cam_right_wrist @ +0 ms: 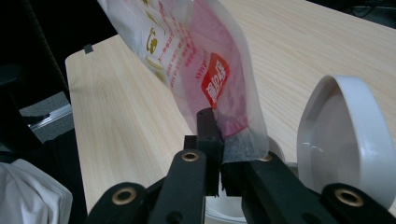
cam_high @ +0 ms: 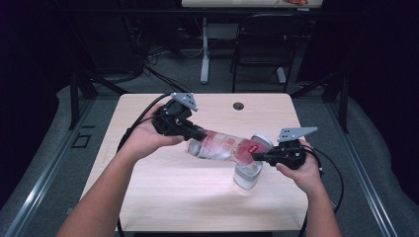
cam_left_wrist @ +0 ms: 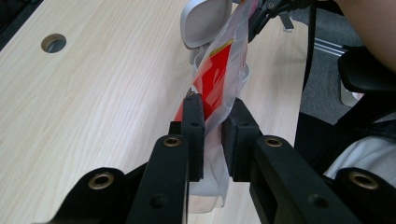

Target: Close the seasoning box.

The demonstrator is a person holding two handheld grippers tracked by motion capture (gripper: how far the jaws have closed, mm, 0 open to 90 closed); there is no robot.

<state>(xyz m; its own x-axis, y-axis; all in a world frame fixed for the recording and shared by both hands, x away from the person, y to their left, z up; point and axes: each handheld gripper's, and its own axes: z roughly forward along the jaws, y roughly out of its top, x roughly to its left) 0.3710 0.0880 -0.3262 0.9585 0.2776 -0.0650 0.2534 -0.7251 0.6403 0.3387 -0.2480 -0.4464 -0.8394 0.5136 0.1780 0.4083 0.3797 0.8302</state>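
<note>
Light: dim room, overhead light falls on the table (cam_high: pixel 148 197); surroundings nearly black.
Shadows: soft, faint under the bag (cam_high: pixel 225 146).
Glare: mild sheen on the lid (cam_right_wrist: pixel 345 140).
Focus: high view soft and grainy; jaws near the lens slightly blurred.
Colour: cool, bluish cast.

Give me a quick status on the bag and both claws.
Left claw shut on bag. Right claw shut on its other end. Bag slung over open-lidded container. Nothing in the way.
</note>
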